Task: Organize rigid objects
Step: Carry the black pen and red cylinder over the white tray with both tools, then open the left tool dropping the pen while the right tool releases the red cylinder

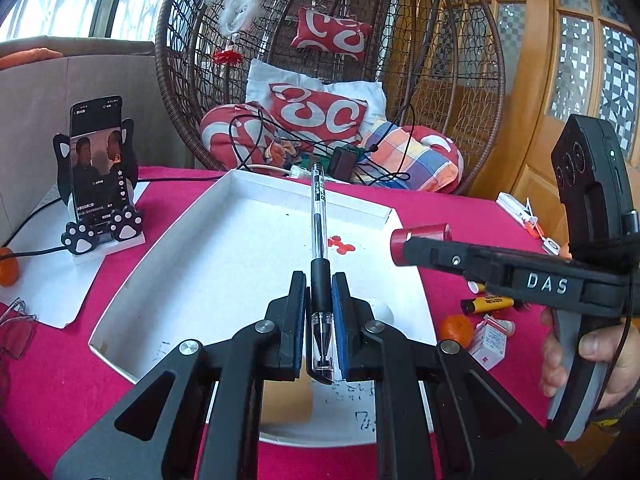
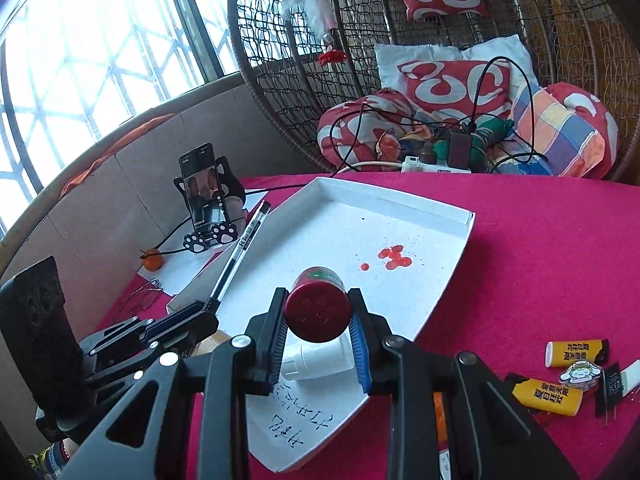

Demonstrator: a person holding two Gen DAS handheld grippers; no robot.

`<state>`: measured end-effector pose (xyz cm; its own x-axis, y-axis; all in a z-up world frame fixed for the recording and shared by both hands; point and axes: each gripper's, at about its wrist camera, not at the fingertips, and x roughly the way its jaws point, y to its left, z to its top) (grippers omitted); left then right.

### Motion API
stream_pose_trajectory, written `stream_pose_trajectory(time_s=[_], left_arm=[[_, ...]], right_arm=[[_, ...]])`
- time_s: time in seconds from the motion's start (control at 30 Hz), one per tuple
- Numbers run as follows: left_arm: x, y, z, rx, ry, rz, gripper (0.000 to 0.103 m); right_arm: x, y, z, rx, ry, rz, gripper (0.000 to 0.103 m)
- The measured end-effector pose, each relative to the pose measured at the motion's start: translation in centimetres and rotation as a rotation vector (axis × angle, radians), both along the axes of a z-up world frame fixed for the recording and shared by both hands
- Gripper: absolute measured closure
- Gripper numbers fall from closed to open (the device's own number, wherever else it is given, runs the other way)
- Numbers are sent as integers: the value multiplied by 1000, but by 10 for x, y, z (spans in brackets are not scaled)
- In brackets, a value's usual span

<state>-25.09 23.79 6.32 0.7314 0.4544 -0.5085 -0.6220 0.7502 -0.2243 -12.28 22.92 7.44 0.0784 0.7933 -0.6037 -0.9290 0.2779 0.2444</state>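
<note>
My left gripper (image 1: 320, 292) is shut on a black gel pen (image 1: 319, 216), which points forward over the white tray (image 1: 192, 256). In the right wrist view the same pen (image 2: 240, 252) sticks out of the left gripper (image 2: 208, 304) above the tray's left rim. My right gripper (image 2: 318, 316) is shut on a small dark red cylindrical bottle (image 2: 318, 306), held above the tray (image 2: 432, 216). From the left wrist view that bottle (image 1: 420, 236) shows at the tip of the right gripper (image 1: 404, 246), over the tray's right edge. A white bottle (image 2: 320, 358) lies in the tray under the red one.
Red stains (image 2: 394, 258) mark the tray floor. A phone on a cat-paw stand (image 1: 100, 176) and an orange (image 1: 8, 270) sit left. Yellow tubes (image 2: 576, 354), a small box (image 1: 490, 340) and another orange (image 1: 456, 328) lie on the pink tablecloth to the right. A wicker chair (image 1: 320, 60) stands behind.
</note>
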Motion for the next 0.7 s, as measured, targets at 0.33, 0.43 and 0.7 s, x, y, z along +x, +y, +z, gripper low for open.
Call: stream_pose_trajectory(time_s=[0.33, 0.43, 0.7], left_arm=[[9, 23, -20, -73, 5, 43, 91], [12, 26, -23, -73, 21, 58, 91], [1, 32, -23, -86, 13, 175, 20]], right_arm=[[-2, 31, -35, -70, 11, -11, 74], [-1, 32, -39, -72, 8, -24, 74], [-4, 18, -30, -5, -31, -70, 13]])
